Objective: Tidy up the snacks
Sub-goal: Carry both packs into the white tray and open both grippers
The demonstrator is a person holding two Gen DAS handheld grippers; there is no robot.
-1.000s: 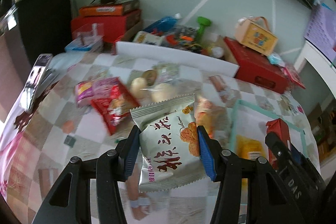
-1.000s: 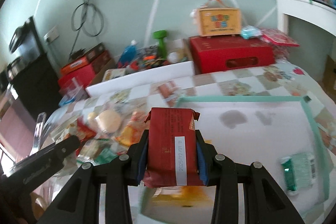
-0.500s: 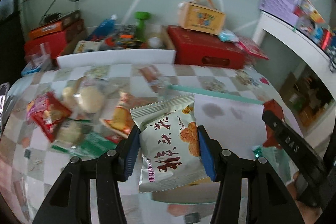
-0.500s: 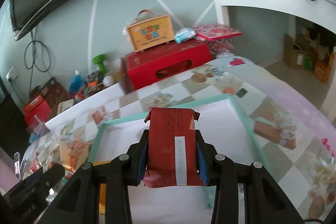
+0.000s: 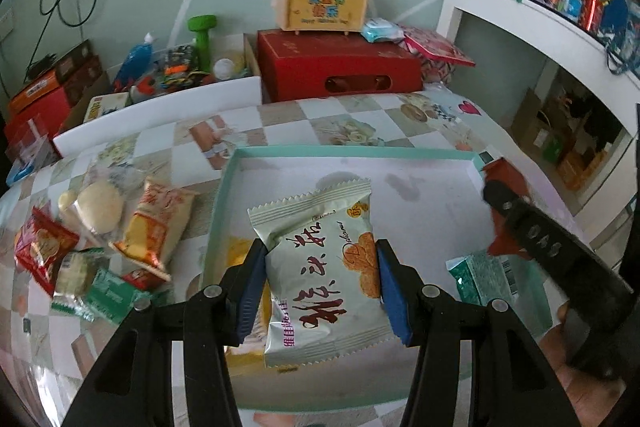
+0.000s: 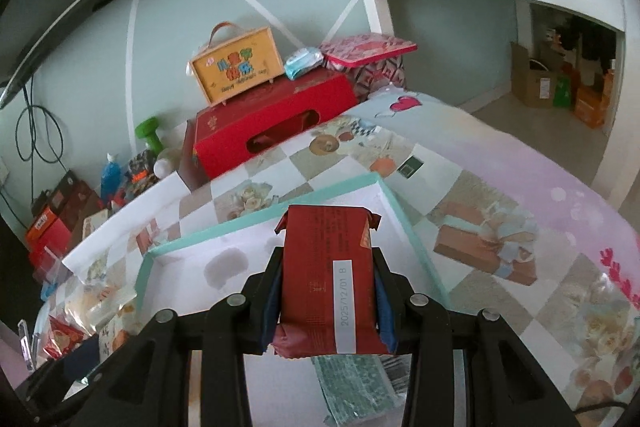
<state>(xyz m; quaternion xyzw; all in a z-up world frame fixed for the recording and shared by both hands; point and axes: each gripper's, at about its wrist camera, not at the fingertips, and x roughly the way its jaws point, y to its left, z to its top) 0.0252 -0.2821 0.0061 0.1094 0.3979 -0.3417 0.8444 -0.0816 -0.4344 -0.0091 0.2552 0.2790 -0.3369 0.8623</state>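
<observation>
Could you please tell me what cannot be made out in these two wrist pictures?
- Yellow packet in the tray: left wrist view, mostly behind the left gripper and its white packet.
- Green packet: right wrist view, under the red packet; print unreadable.

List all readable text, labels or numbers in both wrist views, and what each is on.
"2025/12/01 B": white strip on the red snack pack held in the right tool.
"Delicious": roughly, in small script on the pale cracker packet held in the left tool; its large red Chinese characters are legible.
Yellow handled box: coloured characters and a small line, too blurred to read.
Green packet barcode: too small.
</observation>
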